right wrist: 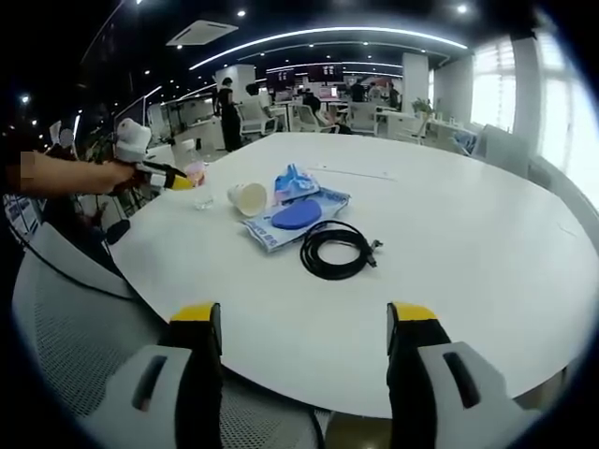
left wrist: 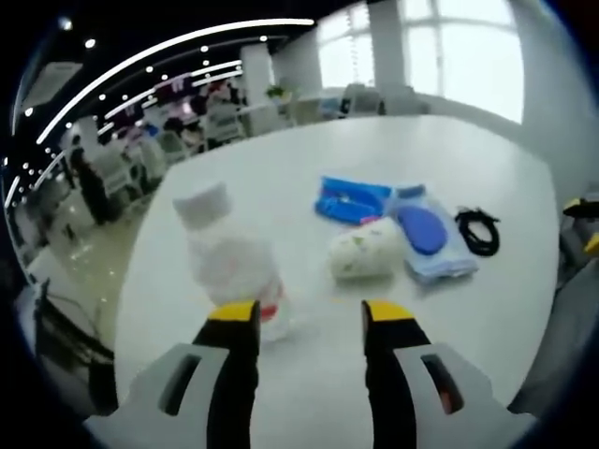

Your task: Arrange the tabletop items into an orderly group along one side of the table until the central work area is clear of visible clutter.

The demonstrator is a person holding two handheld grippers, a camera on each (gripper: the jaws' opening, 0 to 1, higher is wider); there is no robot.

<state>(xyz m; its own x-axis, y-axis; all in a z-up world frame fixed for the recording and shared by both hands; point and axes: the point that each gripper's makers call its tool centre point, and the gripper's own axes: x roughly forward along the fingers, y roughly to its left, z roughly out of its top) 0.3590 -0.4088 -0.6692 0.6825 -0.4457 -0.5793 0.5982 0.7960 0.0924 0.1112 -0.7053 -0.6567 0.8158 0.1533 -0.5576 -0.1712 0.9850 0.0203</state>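
A: So, which step is this?

B: By my reading, the approach to a first pick. The left gripper (left wrist: 311, 321) hangs just short of the clear plastic bottle (left wrist: 229, 257), jaws spread wide and holding nothing; the bottle stands upright near the table edge (left wrist: 150, 281), beside the left jaw rather than between the two.

A: And the other hand?

B: The right gripper (right wrist: 304, 323) is also wide open and empty, back at the near rim of the white round table (right wrist: 487, 243), well apart from everything. In its view the left gripper (right wrist: 178, 181) shows at the far side, next to the bottle (right wrist: 196, 180).

A: Where's the rest of the clutter?

B: Bunched together: a cup on its side (left wrist: 365, 251), a blue packet (left wrist: 351, 199), a pale blue pouch with a dark blue oval (left wrist: 426, 238) and a coiled black cable (left wrist: 478, 230).

A: Next move?

B: Probably shift the left gripper sideways to centre the bottle between the jaws, then close gently, since thin plastic may buckle or tip.
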